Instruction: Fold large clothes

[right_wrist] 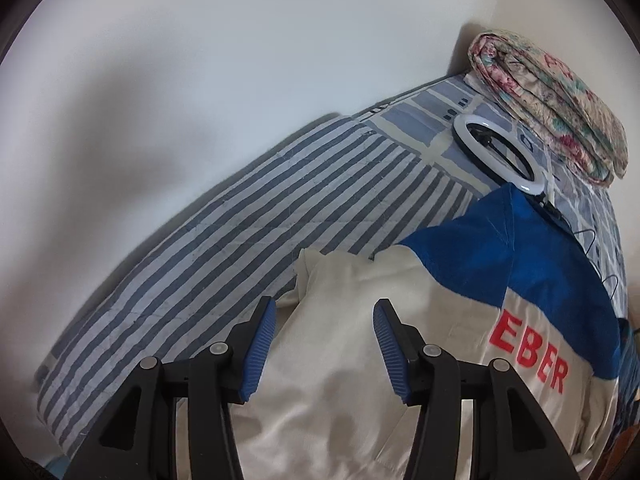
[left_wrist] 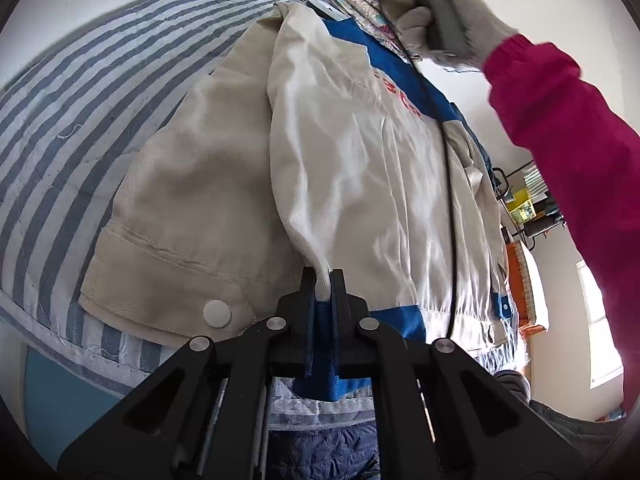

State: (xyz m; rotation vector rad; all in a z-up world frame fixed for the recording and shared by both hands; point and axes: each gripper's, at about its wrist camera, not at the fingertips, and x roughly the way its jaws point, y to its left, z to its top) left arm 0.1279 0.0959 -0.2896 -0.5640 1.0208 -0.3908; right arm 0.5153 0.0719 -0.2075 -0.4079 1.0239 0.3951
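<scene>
A cream jacket [left_wrist: 360,160] with a blue yoke, a blue hem band and red letters lies spread on the striped bedcover [left_wrist: 80,120]. One sleeve, its cuff closed by a white snap [left_wrist: 218,314], lies beside the body on the left. My left gripper [left_wrist: 323,276] is shut on the jacket's near edge, pinching cream cloth and the blue band. In the right wrist view my right gripper [right_wrist: 324,308] stands open above the jacket's [right_wrist: 360,380] cream cloth near the shoulder, with nothing pressed between its blue pads [right_wrist: 262,344]. A gloved hand [left_wrist: 452,0] in a magenta sleeve holds that gripper's handle.
A white ring light [right_wrist: 496,152] with a black cable lies on the bed just past the jacket's collar. A folded floral quilt [right_wrist: 552,108] sits in the far corner against the white wall. The striped bedcover [right_wrist: 240,220] stretches to the left of the jacket.
</scene>
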